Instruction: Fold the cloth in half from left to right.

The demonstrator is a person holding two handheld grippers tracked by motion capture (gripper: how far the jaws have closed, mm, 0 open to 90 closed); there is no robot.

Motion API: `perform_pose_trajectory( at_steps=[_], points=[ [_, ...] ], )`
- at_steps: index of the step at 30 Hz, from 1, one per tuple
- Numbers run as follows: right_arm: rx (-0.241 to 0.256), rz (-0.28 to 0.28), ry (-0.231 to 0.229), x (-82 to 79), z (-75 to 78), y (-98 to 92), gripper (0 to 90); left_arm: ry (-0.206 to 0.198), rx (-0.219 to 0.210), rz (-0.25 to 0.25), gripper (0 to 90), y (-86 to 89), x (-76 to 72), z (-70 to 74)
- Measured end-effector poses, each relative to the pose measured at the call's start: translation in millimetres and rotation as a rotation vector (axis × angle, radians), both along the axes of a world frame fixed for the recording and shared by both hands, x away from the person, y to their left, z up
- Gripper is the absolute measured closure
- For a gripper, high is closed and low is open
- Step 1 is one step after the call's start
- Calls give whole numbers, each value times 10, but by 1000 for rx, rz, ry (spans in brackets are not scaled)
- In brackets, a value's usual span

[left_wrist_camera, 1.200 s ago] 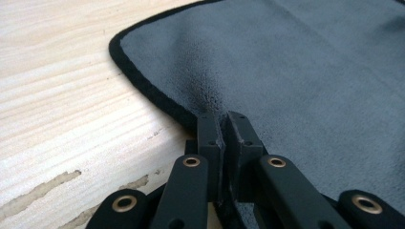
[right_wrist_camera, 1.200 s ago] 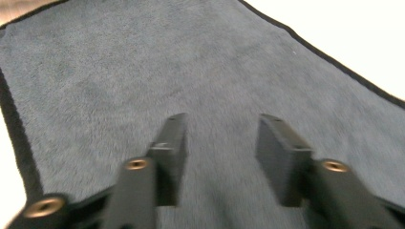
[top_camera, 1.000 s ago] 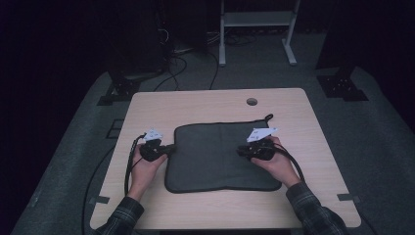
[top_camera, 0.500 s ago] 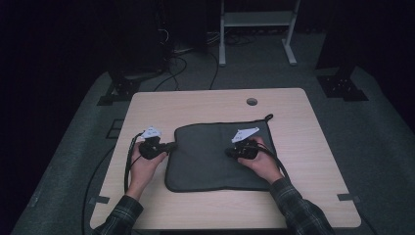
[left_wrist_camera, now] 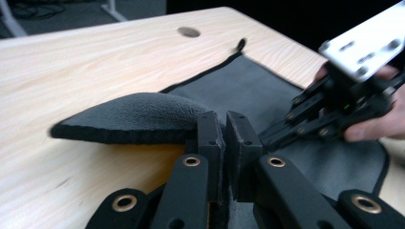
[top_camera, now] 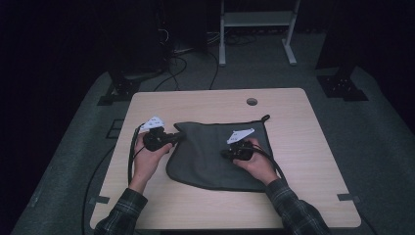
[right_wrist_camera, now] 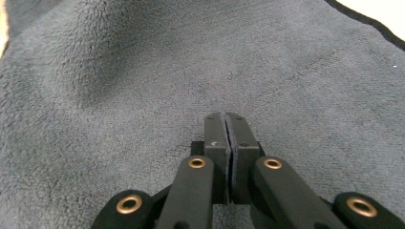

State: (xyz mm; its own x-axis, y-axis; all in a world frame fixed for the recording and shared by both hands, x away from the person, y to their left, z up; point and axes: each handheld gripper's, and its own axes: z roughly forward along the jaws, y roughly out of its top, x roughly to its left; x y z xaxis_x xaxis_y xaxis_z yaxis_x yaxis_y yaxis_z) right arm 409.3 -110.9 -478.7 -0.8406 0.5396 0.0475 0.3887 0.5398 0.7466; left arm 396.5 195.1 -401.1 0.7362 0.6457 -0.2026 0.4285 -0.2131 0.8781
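Both grippers, left gripper (left_wrist_camera: 224, 138) and right gripper (right_wrist_camera: 224, 136), clamped on grey cloth (top_camera: 210, 154) at centre of frame; better to carry edges level, folding without wrinkles.
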Motion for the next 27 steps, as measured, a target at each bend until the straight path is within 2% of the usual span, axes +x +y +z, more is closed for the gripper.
perform_pose_trajectory(
  at_steps=[5, 11, 16, 17, 18, 19, 21, 22, 23, 24, 25, 27],
  points=[
    [1, -2, -4, -8, -2, 96, 876, -12, -30, -38, 847, -163, 28, 91],
    [7, -3, -11, -14, -8, 200, 876, -18, -49, -79, 847, -350, 55, 135],
    [4, 4, -18, -29, 17, 208, 843, -18, -64, -102, 847, -476, 69, 159],
    [3, -1, -29, -35, 60, 128, 836, -17, -67, -107, 847, -506, 73, 164],
    [3, -1, -29, -35, 60, 128, 836, -17, -73, -112, 847, -536, 78, 165],
    [16, -19, -30, -39, 113, -5, 824, -16, -72, -118, 847, -567, 84, 165],
    [17, -35, -39, -47, 152, -156, 810, -8, -70, -135, 847, -665, 103, 161],
    [17, -35, -39, -47, 152, -156, 810, -8, -70, -135, 847, -665, 103, 161],
    [19, -49, -41, -66, 172, -296, 793, -5, -71, -146, 847, -734, 118, 157],
    [19, -49, -41, -66, 172, -296, 793, -5, -71, -146, 847, -734, 118, 157],
    [23, -63, -42, -87, 176, -429, 772, 1, -75, -150, 847, -772, 122, 155],
    [15, -74, -46, -106, 174, -548, 748, 8, -77, -163, 847, -885, 139, 150]
  ],
)
